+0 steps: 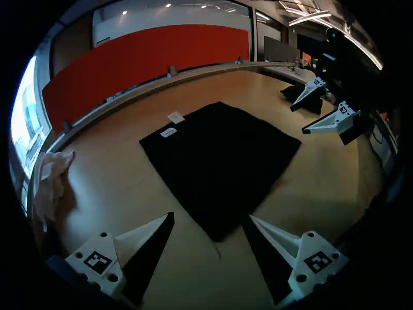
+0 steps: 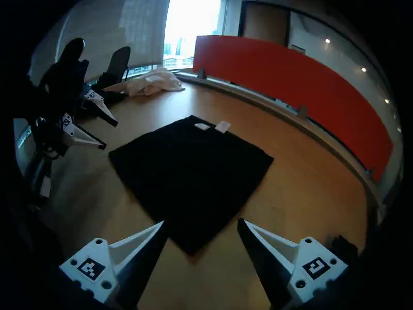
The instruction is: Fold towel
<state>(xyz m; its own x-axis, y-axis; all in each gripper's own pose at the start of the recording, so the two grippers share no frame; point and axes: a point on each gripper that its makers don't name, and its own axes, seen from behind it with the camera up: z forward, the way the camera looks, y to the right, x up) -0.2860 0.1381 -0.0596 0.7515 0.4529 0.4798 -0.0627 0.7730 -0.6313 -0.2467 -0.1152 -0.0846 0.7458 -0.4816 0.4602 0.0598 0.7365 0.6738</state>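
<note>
A black towel [image 1: 222, 165] lies spread flat as a rough square on the wooden table [image 1: 320, 186]; two small white tags [image 1: 169, 133] sit at its far corner. My left gripper [image 1: 207, 217] is open, and the towel's near corner points into the gap between its fingers. Across the towel hovers my right gripper [image 1: 298, 120], open and held by a dark-sleeved arm. In the right gripper view the same towel [image 2: 191, 170] points another corner at my open right gripper [image 2: 201, 222]. The left gripper [image 2: 110, 135] hangs open past the towel's left corner.
A pale crumpled cloth [image 1: 51, 175] [image 2: 152, 82] lies near the table's curved edge. A red wall panel [image 1: 155, 57] [image 2: 299, 82] runs behind the raised rim. A dark bundle [image 1: 304, 101] sits behind the right gripper. Two chairs [image 2: 118, 62] stand by the window.
</note>
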